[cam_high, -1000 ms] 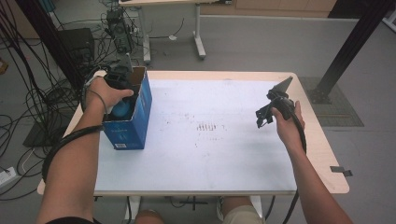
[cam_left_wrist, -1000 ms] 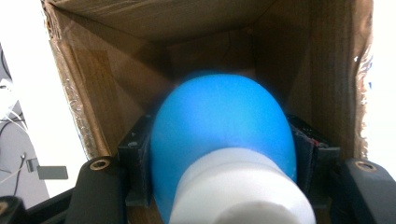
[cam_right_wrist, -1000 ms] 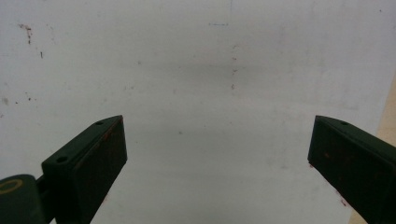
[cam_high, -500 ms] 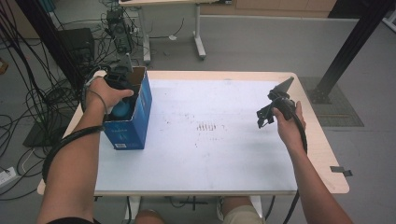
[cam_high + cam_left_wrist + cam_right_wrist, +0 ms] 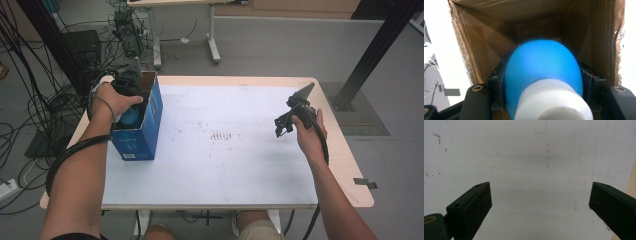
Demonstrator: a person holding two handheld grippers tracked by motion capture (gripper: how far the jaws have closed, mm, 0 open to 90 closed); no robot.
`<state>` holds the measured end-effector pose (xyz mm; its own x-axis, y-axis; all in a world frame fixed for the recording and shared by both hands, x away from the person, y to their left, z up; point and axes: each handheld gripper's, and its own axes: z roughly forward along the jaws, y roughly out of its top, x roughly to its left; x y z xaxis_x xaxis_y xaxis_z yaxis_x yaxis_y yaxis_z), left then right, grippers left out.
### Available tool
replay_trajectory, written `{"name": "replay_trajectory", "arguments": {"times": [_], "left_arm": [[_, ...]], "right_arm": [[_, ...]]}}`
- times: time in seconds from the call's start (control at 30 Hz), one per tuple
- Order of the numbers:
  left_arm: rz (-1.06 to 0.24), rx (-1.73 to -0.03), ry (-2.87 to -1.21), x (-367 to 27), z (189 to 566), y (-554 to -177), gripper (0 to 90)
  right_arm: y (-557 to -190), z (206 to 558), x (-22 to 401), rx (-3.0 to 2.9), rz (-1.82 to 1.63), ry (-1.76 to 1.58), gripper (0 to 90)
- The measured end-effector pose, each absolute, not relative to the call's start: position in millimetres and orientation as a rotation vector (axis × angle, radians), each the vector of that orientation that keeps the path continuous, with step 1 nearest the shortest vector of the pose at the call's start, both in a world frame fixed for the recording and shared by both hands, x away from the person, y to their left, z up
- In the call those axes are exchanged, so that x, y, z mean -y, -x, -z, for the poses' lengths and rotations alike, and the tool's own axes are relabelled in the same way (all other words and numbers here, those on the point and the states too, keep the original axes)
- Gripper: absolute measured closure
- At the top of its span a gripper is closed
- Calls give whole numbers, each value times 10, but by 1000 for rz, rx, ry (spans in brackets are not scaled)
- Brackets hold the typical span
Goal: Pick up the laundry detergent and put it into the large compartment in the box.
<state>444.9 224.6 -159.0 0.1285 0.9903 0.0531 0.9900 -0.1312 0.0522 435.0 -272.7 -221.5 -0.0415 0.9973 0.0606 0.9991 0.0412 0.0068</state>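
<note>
Both forearms reach in from the near edge of the white-topped table. Right forearm angled outward, wrist cocked, hand holding the right gripper above the right side of the board; jaws spread wide, nothing between them, pointing down at bare stained tabletop. Left arm extended straight along the left edge, hand bent down over the open top of the blue cardboard box. Left gripper is inside the box, jaws clamped on a blue rounded object with a white end, held within the brown cardboard walls.
</note>
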Motion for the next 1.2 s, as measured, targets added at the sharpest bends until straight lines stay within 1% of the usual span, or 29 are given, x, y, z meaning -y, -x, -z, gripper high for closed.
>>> {"name": "replay_trajectory", "arguments": {"times": [1.2], "left_arm": [[-124,-2065,-2357,-2243,1599,-4450,366]], "right_arm": [[-4359,2205,2691,2247,73,2146,46]]}}
